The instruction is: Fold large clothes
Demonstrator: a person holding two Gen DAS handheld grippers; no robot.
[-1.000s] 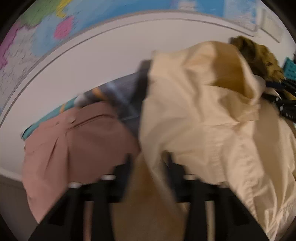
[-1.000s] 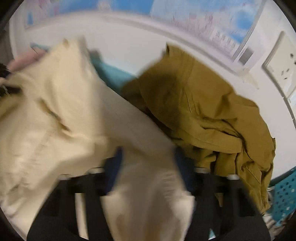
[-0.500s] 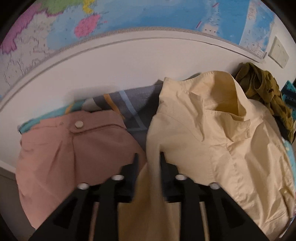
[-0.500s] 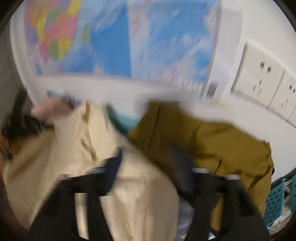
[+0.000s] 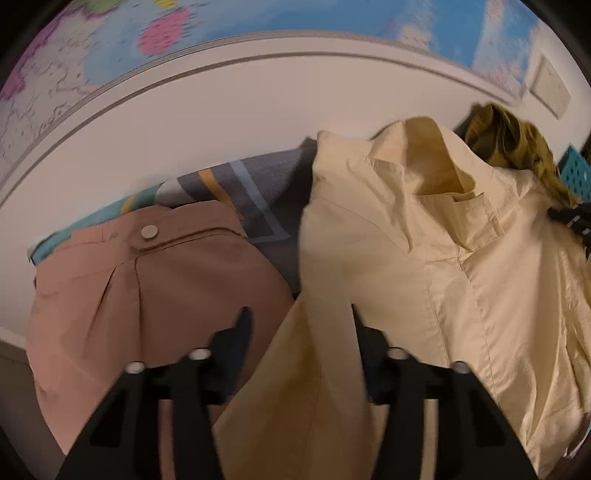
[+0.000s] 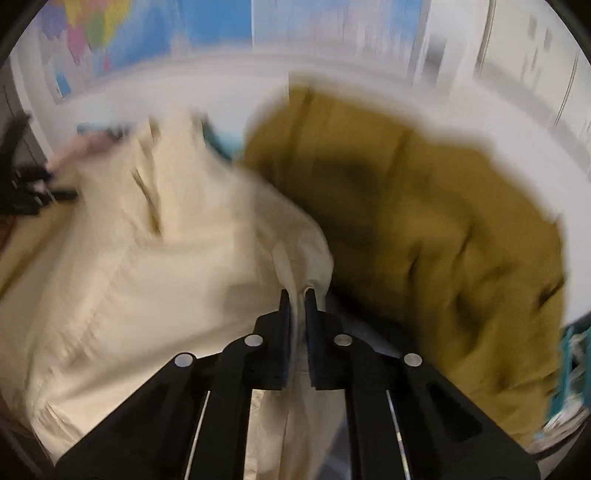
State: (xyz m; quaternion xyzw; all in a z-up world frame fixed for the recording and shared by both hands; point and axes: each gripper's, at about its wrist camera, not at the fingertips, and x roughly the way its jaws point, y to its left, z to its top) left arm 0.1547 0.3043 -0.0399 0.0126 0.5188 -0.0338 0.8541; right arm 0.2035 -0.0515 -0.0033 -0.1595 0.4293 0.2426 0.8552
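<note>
Your left tongs (image 5: 299, 325) are spread wide, and a fold of the cream shirt (image 5: 424, 258) hangs down between the two fingers. You can't tell if the fingers touch the cloth. Your right tongs (image 6: 296, 295) are pressed close together, pinching a thin fold of the same shirt (image 6: 177, 258) near its edge.

The shirt lies spread across the middle of the pile, with its collar (image 5: 432, 166) standing up toward the wall. Just left of it lie pink pants (image 5: 147, 288) with a round button (image 5: 149, 232) on the waist. A gray striped cloth (image 5: 258, 199) peeks out between the pants and the shirt, under both. On the right side of the shirt sits a bunched olive jacket (image 6: 424, 229), touching the shirt. A teal basket (image 5: 574, 170) shows at the far right. A big map (image 5: 332, 18) hangs on the wall behind
</note>
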